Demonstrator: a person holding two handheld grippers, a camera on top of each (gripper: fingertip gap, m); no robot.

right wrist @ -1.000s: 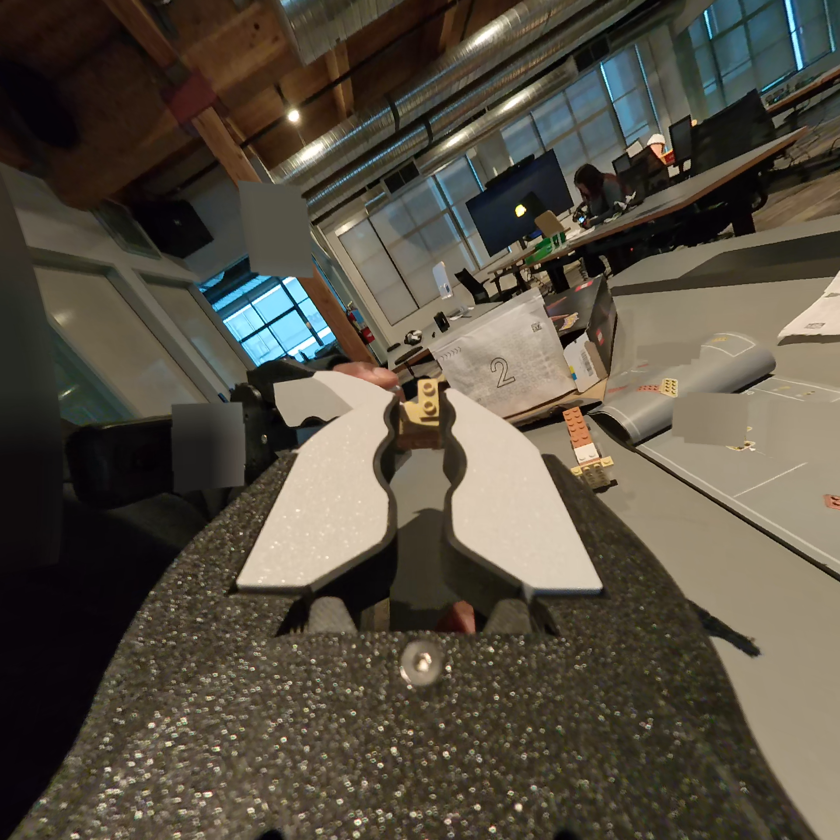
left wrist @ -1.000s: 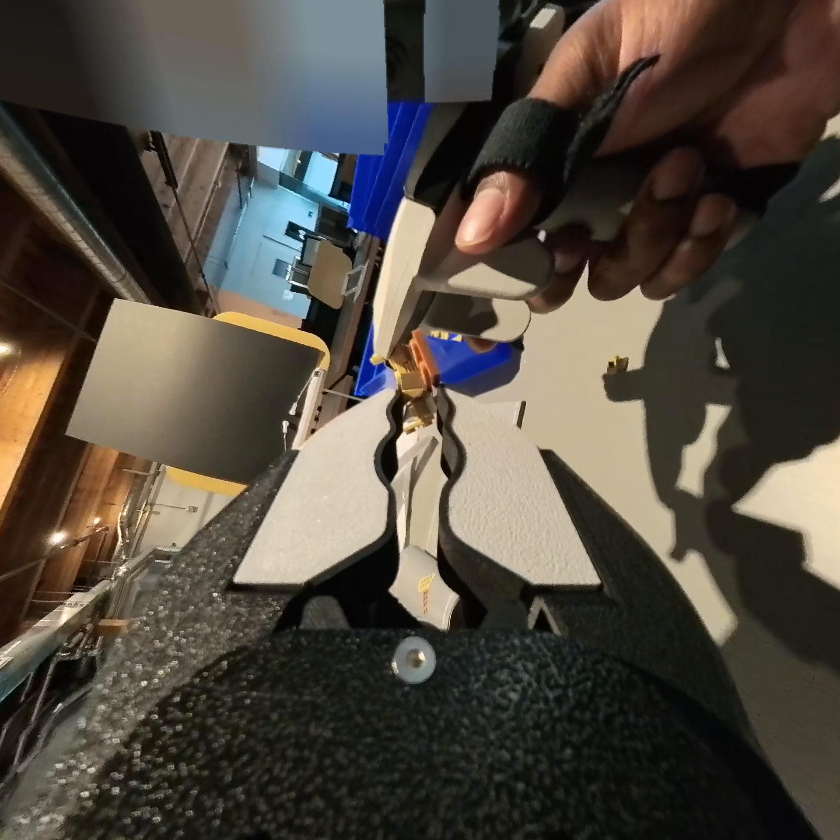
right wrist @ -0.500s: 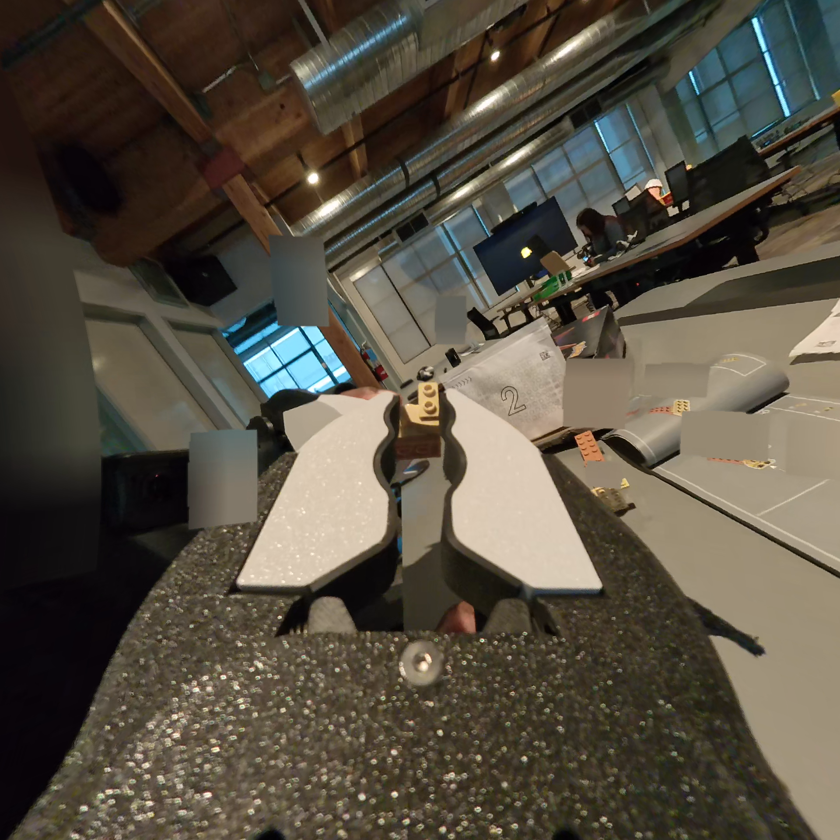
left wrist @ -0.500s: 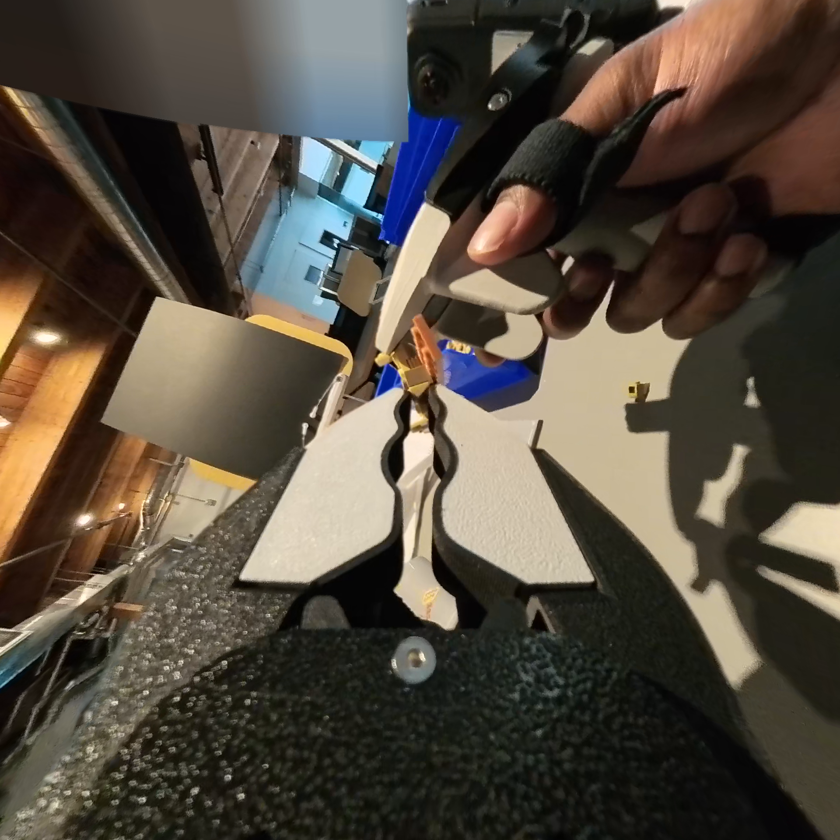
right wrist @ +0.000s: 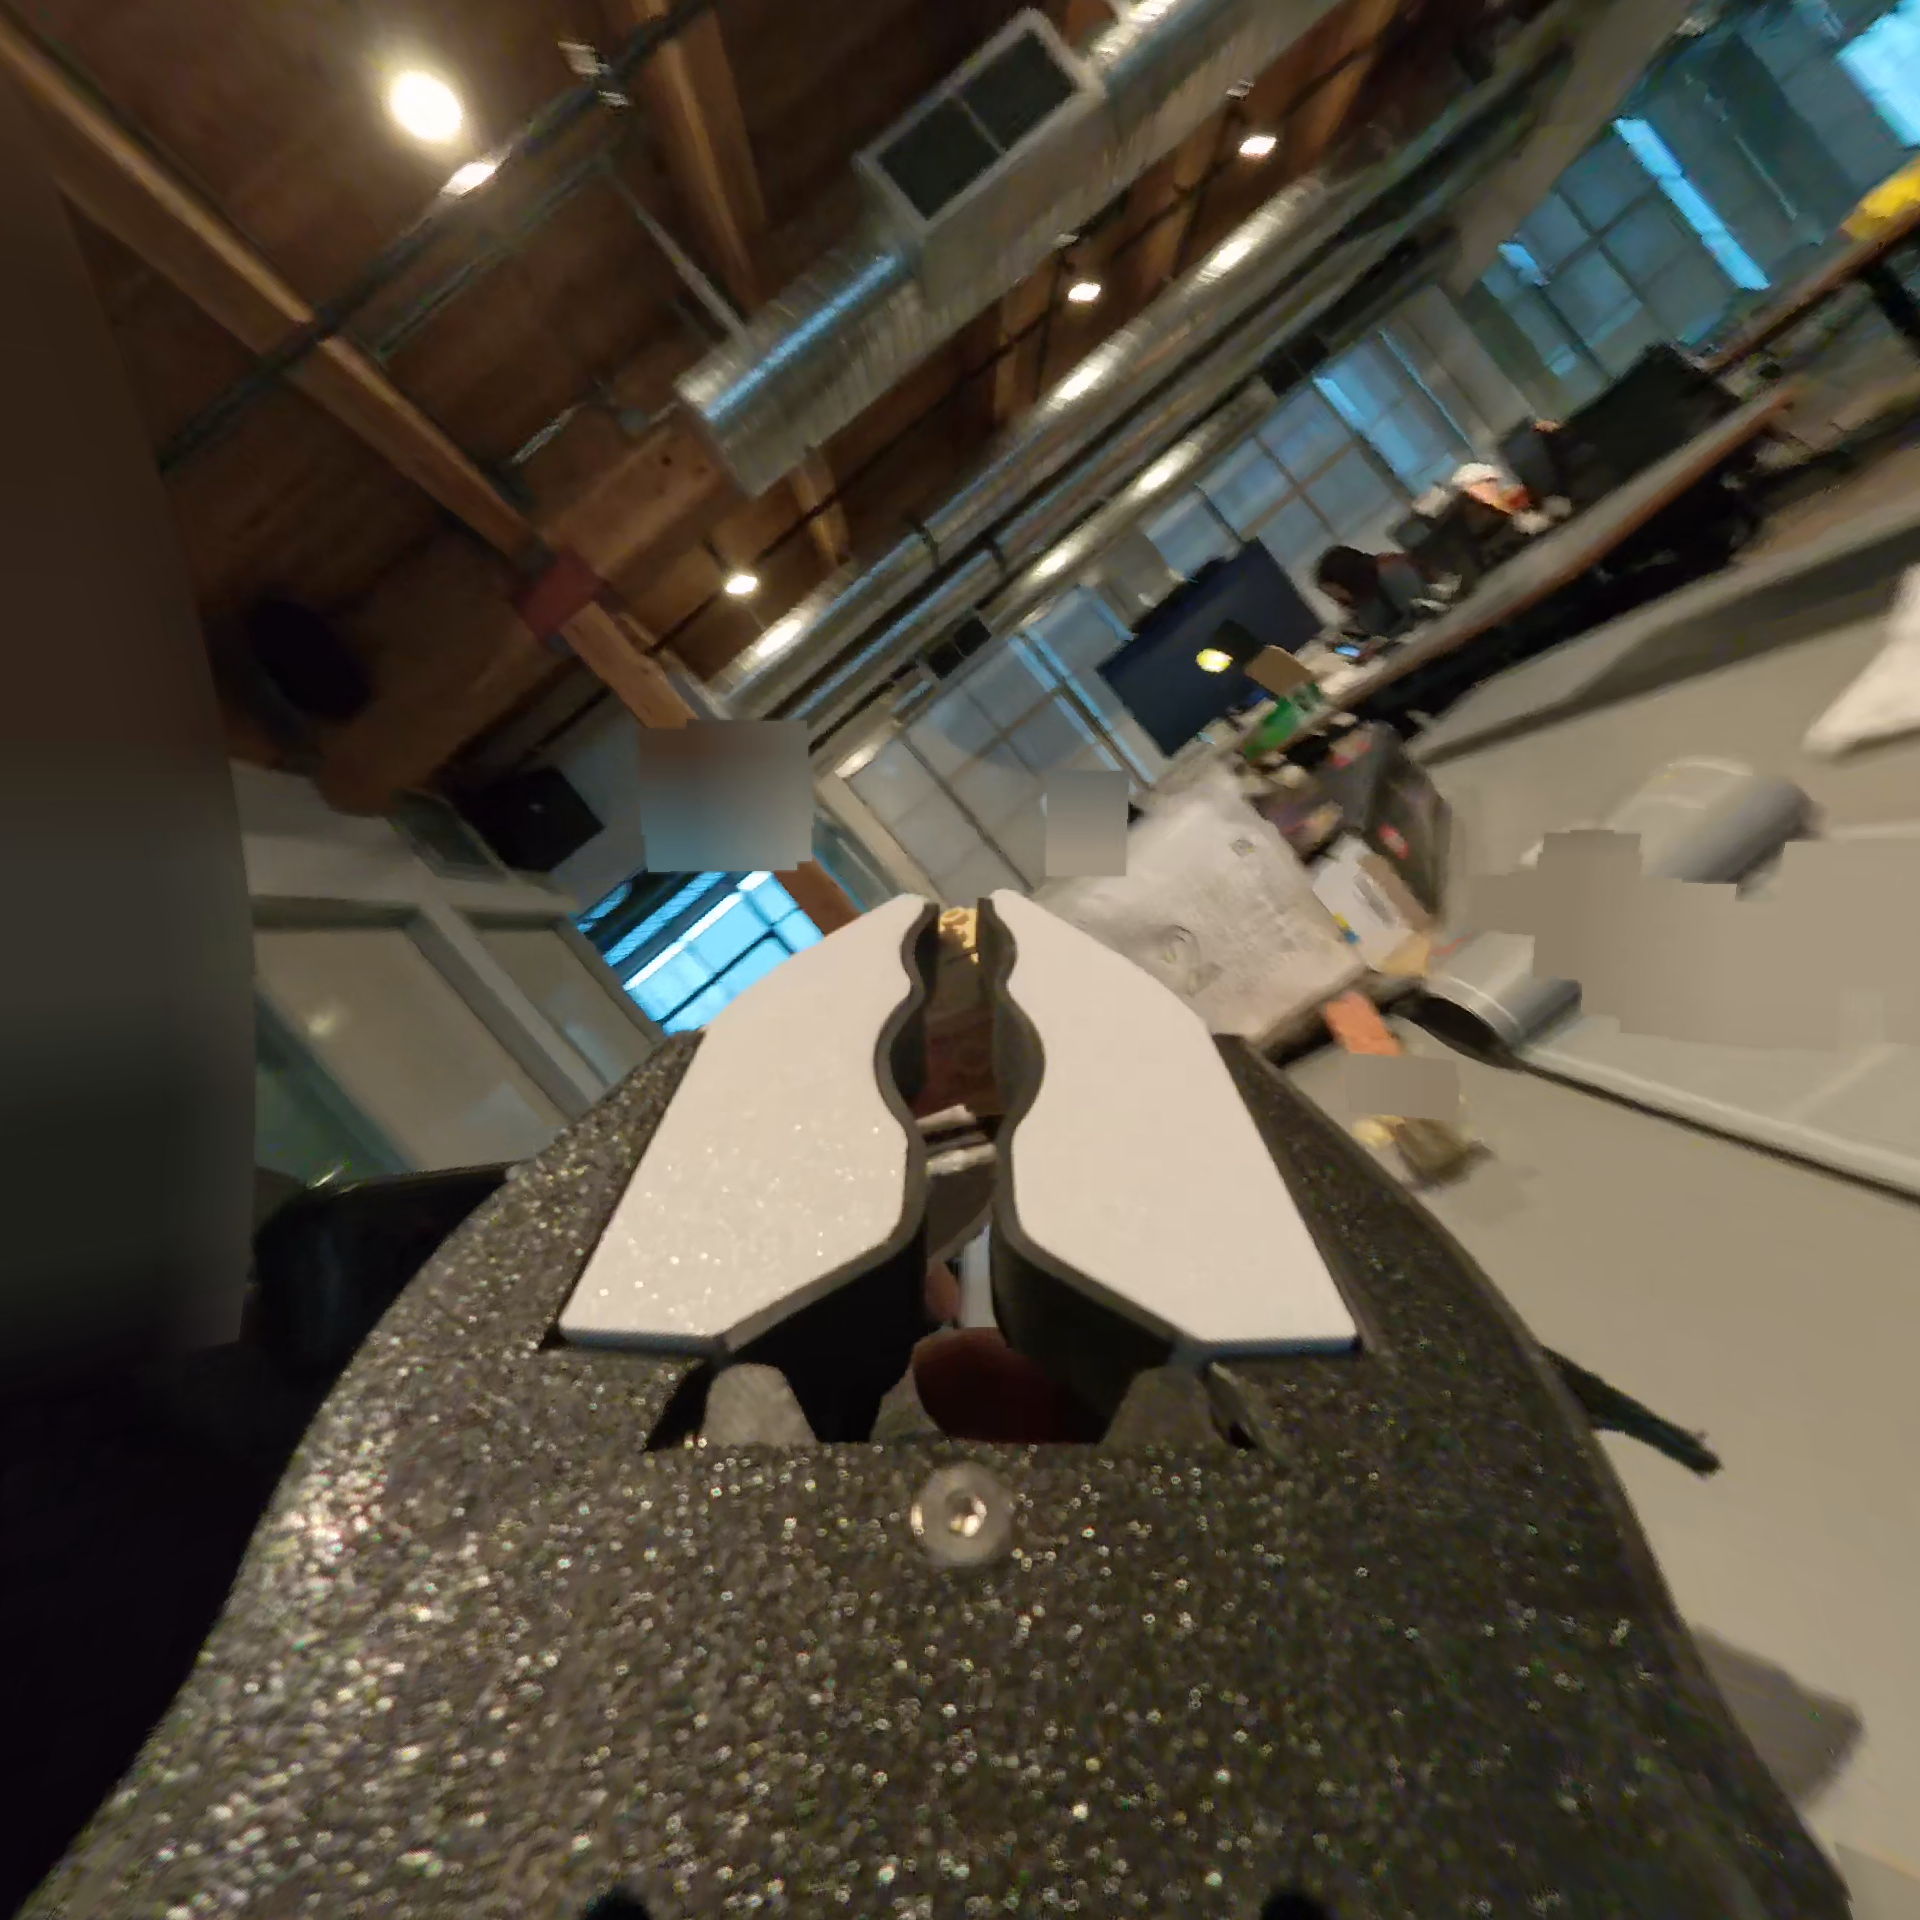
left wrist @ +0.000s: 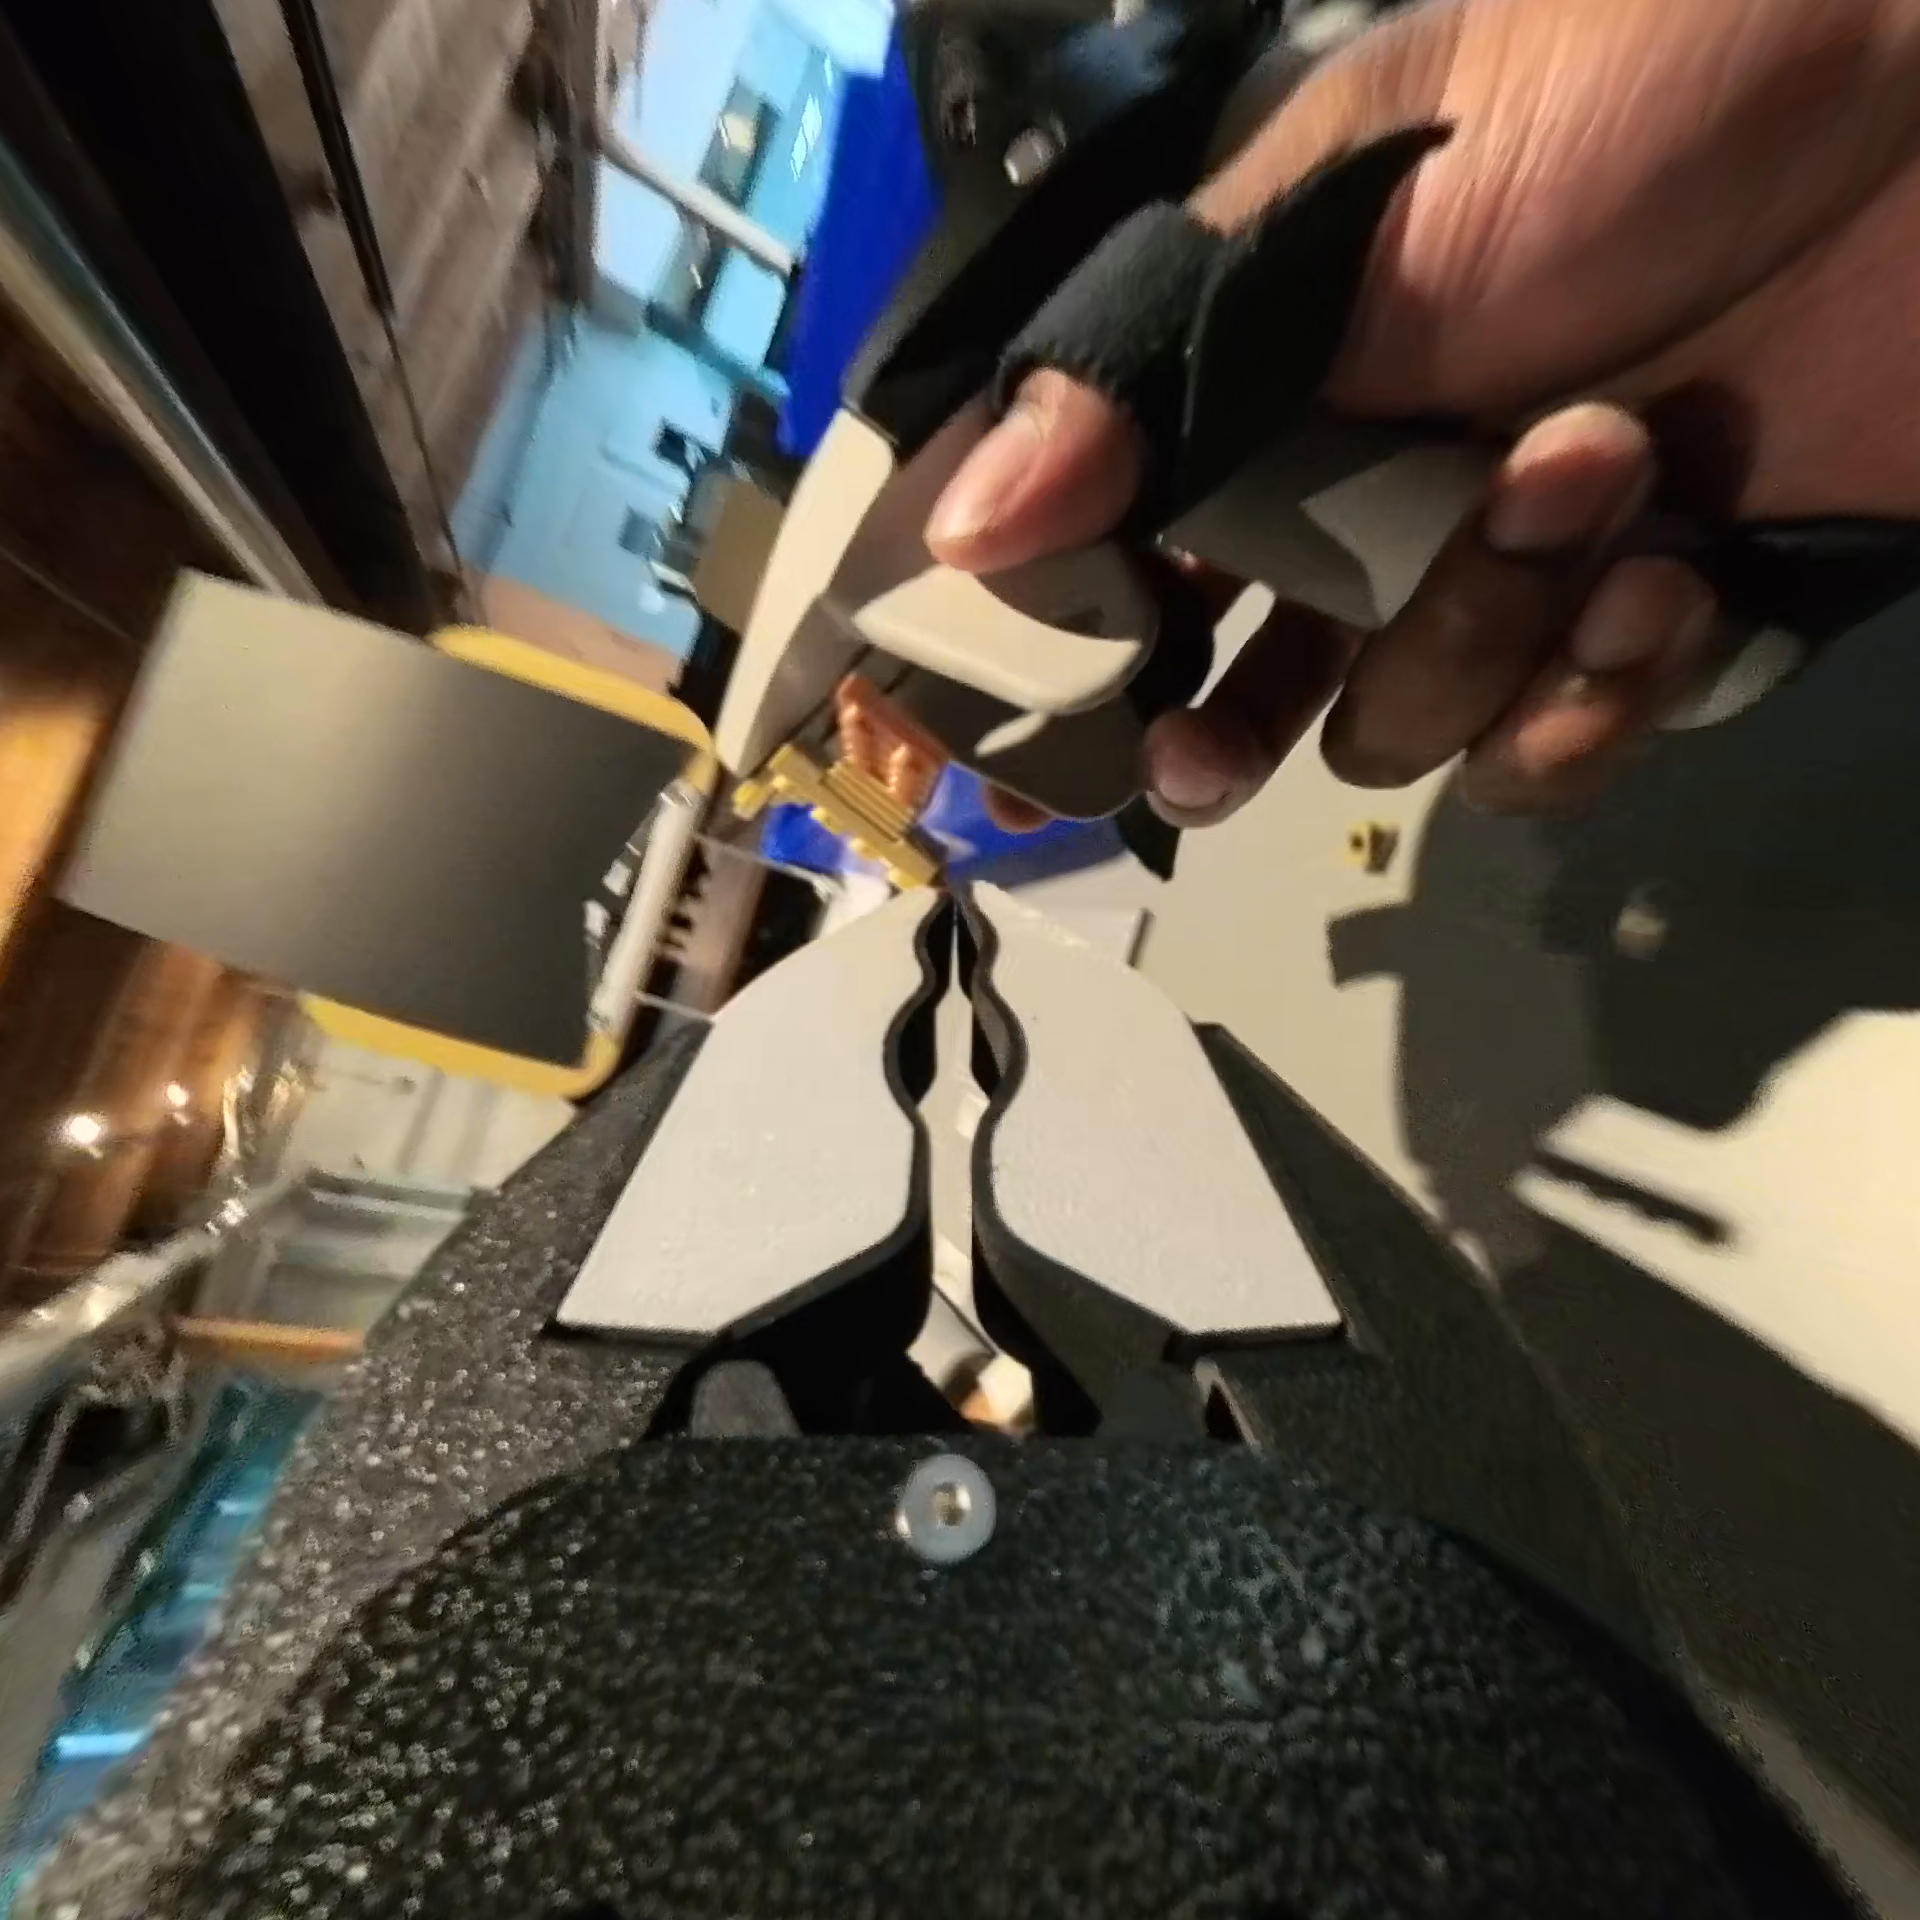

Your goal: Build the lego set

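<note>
The lego assembly (left wrist: 847, 795) sits between the right gripper (left wrist: 831, 748) fingers, seemingly touching the left gripper (left wrist: 948, 914) tips.

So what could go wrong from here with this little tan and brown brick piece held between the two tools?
1. The small tan and brown lego assembly is pinched only by the right tool at its fingertips; a push could twist it loose.
2. The left tool is shut, touching just the tan end, so it may slip off.
3. Both views are motion-blurred, so alignment is uncertain.

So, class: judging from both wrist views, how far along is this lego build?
Done: a small tan-and-brown assembly is already joined. In hand: the right gripper clamps it; the left gripper, nearly closed, meets its end. Left: loose pieces lie on the grey table.
</note>
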